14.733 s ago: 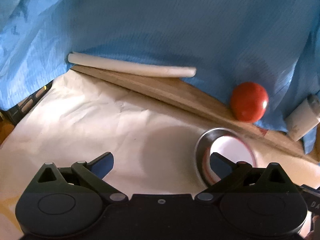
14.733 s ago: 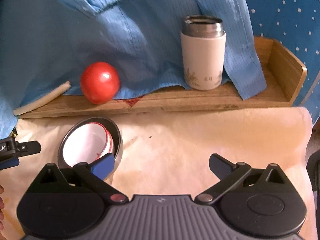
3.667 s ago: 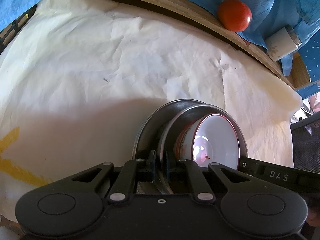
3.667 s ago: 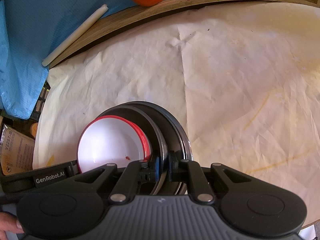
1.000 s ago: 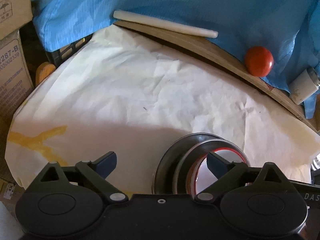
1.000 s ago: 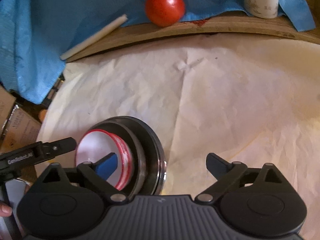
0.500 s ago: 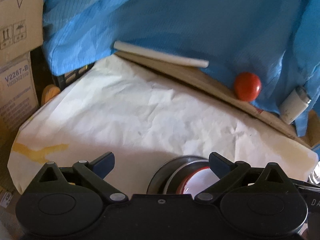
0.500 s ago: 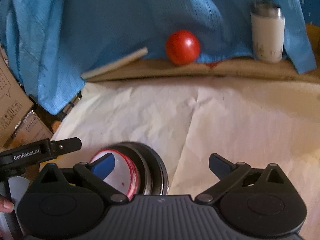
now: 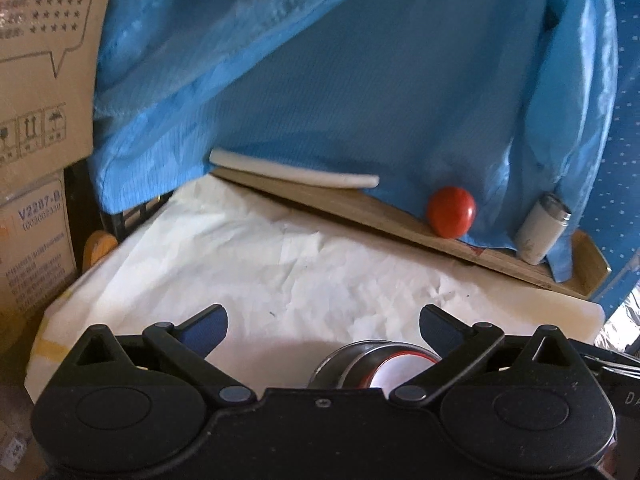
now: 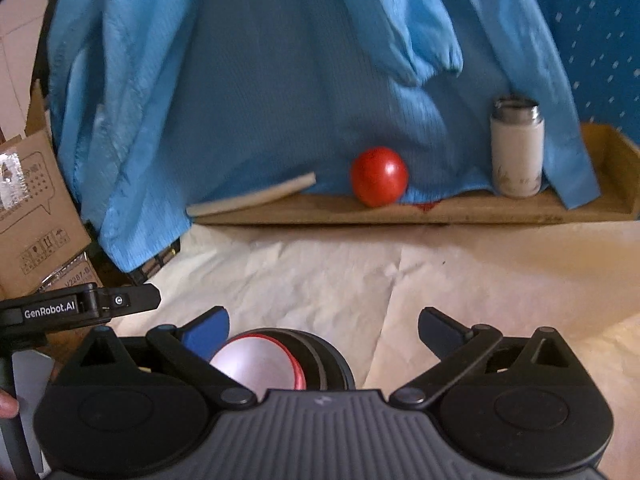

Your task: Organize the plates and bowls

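Observation:
A white bowl with a red rim (image 10: 256, 362) sits nested in steel dishes (image 10: 328, 360) on the paper-covered table. In the left wrist view the same stack (image 9: 376, 364) shows just above the gripper body, near the right finger. My left gripper (image 9: 323, 326) stands wide open with nothing between its fingers, raised above the stack. My right gripper (image 10: 324, 326) is open too, and the stack lies low by its left finger (image 10: 206, 332), untouched. The left gripper's side (image 10: 80, 306) pokes in at the left of the right wrist view.
A wooden tray (image 10: 400, 210) at the back holds a red ball (image 10: 379, 182), a white flask (image 10: 517, 150) and a white rod (image 10: 252, 200). Blue cloth (image 10: 280, 80) hangs behind. Cardboard boxes (image 9: 40, 80) stand at the left. Crumpled white paper (image 9: 280, 272) covers the table.
Both grippers have lifted and tilted up away from the stack, which has slid to the bottom of each view. The stack stays on the table.

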`<control>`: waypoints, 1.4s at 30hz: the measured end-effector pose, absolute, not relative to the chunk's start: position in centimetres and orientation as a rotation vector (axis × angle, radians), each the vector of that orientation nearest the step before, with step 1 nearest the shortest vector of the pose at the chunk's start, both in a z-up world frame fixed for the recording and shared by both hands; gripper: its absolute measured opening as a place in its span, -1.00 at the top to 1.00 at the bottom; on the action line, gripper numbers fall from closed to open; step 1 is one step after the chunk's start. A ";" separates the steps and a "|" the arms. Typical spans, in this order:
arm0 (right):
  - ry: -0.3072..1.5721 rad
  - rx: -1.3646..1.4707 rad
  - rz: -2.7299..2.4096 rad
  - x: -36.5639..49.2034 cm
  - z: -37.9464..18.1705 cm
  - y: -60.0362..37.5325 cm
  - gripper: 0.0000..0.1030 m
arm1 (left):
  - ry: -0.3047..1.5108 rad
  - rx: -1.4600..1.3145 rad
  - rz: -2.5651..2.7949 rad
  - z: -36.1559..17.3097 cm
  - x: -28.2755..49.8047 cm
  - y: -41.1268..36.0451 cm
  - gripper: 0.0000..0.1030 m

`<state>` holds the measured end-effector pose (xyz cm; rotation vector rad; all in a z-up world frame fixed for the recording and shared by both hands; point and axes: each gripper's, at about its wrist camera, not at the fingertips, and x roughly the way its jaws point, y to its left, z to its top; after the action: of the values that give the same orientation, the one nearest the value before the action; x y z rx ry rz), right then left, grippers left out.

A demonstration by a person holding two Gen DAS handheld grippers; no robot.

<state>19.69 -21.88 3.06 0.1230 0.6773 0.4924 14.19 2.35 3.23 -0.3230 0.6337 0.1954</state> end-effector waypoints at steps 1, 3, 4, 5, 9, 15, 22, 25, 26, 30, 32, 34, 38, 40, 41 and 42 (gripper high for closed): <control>0.661 0.126 0.482 19.1 3.2 -21.8 -0.99 | 0.621 -0.317 0.186 3.3 13.7 2.5 -0.98; 0.637 0.136 0.462 17.9 3.5 -21.6 -0.99 | 0.609 -0.305 0.169 3.5 12.9 2.8 -0.98; 0.628 0.142 0.449 17.3 3.6 -21.5 -0.99 | 0.605 -0.299 0.164 3.5 12.5 2.9 -0.98; 0.615 0.148 0.434 16.6 3.7 -21.4 -0.99 | 0.600 -0.292 0.159 3.6 12.0 3.0 -0.98; 0.571 0.166 0.382 13.8 4.0 -21.1 -0.99 | 0.593 -0.279 0.130 3.6 10.1 3.4 -0.98; 0.521 0.174 0.321 9.1 4.0 -20.5 -0.99 | 0.570 -0.239 0.071 3.8 6.6 3.7 -0.98; 0.464 0.160 0.279 4.5 3.9 -19.7 -0.99 | 0.541 -0.211 0.024 3.8 3.3 3.9 -0.98; 0.455 0.140 0.267 3.1 3.8 -19.4 -0.99 | 0.540 -0.204 0.017 3.7 2.1 3.9 -0.98; 0.449 0.134 0.262 2.6 3.8 -19.3 -0.99 | 0.536 -0.200 0.011 3.6 1.7 3.9 -0.98; 0.422 0.112 0.249 0.9 3.8 -19.0 -0.99 | 0.522 -0.182 -0.009 3.5 0.7 3.7 -0.98; 0.414 0.101 0.243 0.3 3.9 -18.9 -0.99 | 0.515 -0.179 -0.012 3.4 0.2 3.6 -0.98; 0.412 0.097 0.236 -0.2 3.8 -18.9 -0.99 | 0.508 -0.178 -0.016 3.3 -0.3 3.6 -0.98; 0.428 0.103 0.227 -0.9 3.6 -19.0 -1.00 | 0.500 -0.171 -0.010 3.0 -0.9 3.4 -0.98; 0.442 0.102 0.221 -1.2 3.4 -19.2 -1.00 | 0.507 -0.167 -0.007 2.7 -1.2 3.4 -0.98; 0.449 0.099 0.218 -1.4 3.3 -19.2 -1.00 | 0.512 -0.164 -0.004 2.6 -1.3 3.3 -0.98; 0.456 0.095 0.216 -1.6 3.1 -19.2 -1.00 | 0.517 -0.159 -0.004 2.5 -1.5 3.3 -0.98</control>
<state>-1.56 -19.19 3.09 0.0951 0.4565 0.2160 -1.48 3.28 2.46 -0.1590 0.5167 -0.0039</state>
